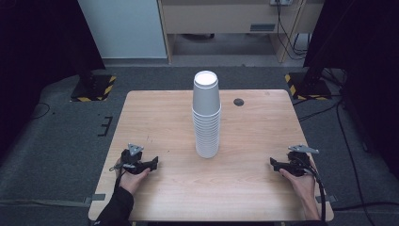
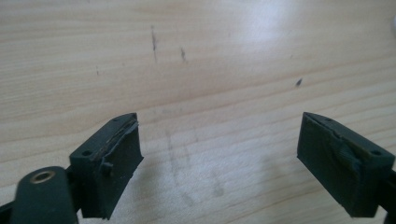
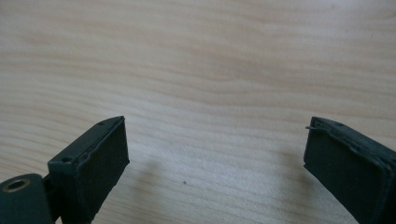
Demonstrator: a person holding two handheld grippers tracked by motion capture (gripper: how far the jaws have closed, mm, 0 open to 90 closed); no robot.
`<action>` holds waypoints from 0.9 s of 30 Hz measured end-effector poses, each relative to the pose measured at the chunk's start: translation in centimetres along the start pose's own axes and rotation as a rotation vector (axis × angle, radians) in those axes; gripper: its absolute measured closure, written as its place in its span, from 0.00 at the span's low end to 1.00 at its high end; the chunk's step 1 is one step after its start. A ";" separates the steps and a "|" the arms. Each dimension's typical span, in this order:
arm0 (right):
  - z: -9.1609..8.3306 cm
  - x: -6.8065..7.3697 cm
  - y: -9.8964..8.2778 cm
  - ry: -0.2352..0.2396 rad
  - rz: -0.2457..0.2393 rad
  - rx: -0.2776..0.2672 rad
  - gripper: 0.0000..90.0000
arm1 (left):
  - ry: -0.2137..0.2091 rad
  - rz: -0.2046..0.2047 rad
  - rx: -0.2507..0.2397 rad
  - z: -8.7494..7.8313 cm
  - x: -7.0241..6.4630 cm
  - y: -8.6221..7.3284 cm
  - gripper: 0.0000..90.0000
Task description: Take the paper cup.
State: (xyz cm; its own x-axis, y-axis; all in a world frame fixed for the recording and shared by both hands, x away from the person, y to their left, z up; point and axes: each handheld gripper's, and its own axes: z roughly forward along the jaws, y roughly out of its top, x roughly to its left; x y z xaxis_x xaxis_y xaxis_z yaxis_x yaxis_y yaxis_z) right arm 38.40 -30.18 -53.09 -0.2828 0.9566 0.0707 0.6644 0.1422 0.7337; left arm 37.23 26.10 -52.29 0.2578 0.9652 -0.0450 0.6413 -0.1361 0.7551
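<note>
Wooden tabletop (image 1: pixel 160 113), stack of white cups (image 1: pixel 206 115) dead center. Left gripper (image 1: pixel 153 163) at 8 o'clock, right gripper (image 1: pixel 274 163) at 4, fingers spread wide, empty, probably staged to reach in evenly.

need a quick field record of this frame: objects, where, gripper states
table: wooden top, bare apart from the cups
cups: white stack, upside down, upright, at mid table
left gripper: open, nothing between jaws, on the table near its left edge, pointing toward the stack
right gripper: open, nothing between jaws, near the right edge, pointing toward the stack
contact: neither gripper touches the cups
hole: dark round grommet right of the stack, far side
</note>
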 end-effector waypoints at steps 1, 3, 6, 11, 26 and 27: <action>-0.3 0.0 0.1 0.008 0.012 -0.024 0.08 | -0.006 -0.009 -0.016 -0.3 0.0 0.1 0.15; -1.0 0.1 0.4 0.021 0.020 -0.071 0.08 | -0.006 -0.008 -0.046 -0.7 0.0 0.3 0.16; -1.7 0.4 0.7 0.015 0.014 -0.113 0.08 | -0.021 -0.021 -0.086 -1.3 -0.1 0.6 0.17; -2.6 0.8 1.3 0.033 0.013 -0.166 0.09 | -0.024 0.006 -0.134 -2.1 -0.7 1.1 0.17; -4.2 2.3 2.7 0.090 -0.004 -0.251 0.08 | -0.054 0.009 -0.211 -3.5 -1.9 2.0 0.20; -4.3 2.5 2.8 0.094 -0.010 -0.257 0.08 | -0.056 0.009 -0.212 -3.5 -1.9 2.0 0.21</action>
State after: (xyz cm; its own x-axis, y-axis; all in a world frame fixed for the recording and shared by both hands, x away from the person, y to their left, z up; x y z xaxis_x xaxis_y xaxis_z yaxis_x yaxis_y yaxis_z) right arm 36.55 -28.51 -47.94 -0.3591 0.9260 0.1165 0.4676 0.0704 0.8811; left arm 35.48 24.79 -48.35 0.3061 0.9495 -0.0696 0.4737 -0.0885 0.8762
